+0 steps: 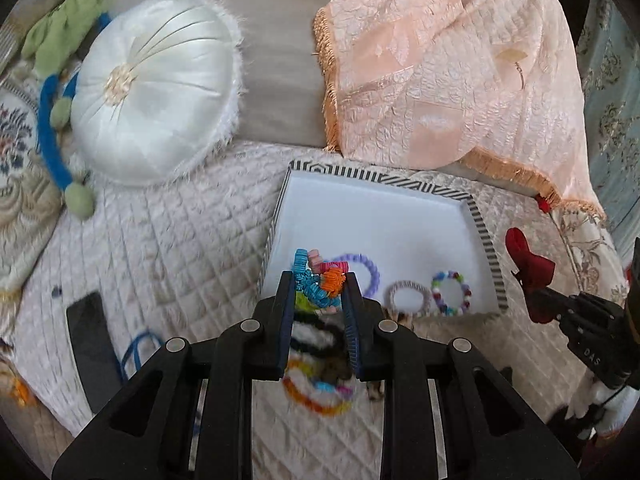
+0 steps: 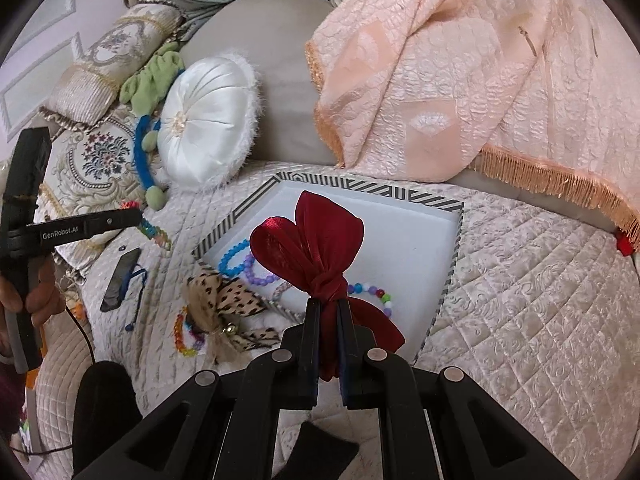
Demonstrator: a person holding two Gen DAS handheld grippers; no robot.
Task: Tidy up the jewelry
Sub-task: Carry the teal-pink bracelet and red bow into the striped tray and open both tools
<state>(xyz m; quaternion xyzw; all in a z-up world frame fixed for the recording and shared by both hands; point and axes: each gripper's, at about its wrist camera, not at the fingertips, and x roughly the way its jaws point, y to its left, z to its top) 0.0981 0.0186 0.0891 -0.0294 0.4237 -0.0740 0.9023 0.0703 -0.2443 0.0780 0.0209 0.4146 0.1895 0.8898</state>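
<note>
1. The left gripper (image 1: 319, 284) is narrowed onto a bundle of coiled hair ties (image 1: 318, 280) in teal, orange and pink, pinched between its two fingers just over the near-left corner of the striped-rim tray (image 1: 482, 236).
2. The right gripper (image 2: 329, 312) is clamped almost closed on the knot of a red satin bow (image 2: 316, 240), held above the tray's (image 2: 456, 240) near edge.
3. Inside the tray lie a lilac bead bracelet (image 1: 370, 276), a beige braided band (image 1: 408, 296) and a multicolour bead bracelet (image 1: 452, 292), all along its near side.
4. Only the right wrist view shows a leopard-print bow (image 2: 230, 304) and a rainbow bead bracelet (image 2: 186, 334) on the quilt just left of the tray, plus a blue bead bracelet (image 2: 232, 260) inside it.
5. Only the left wrist view shows an orange-and-blue bracelet (image 1: 316, 396) below its fingers, blurred.
6. A white round cushion (image 1: 156, 96) and a peach fringed throw (image 1: 448, 68) sit behind the tray; a dark phone (image 1: 90, 344) lies well left of it.
</note>
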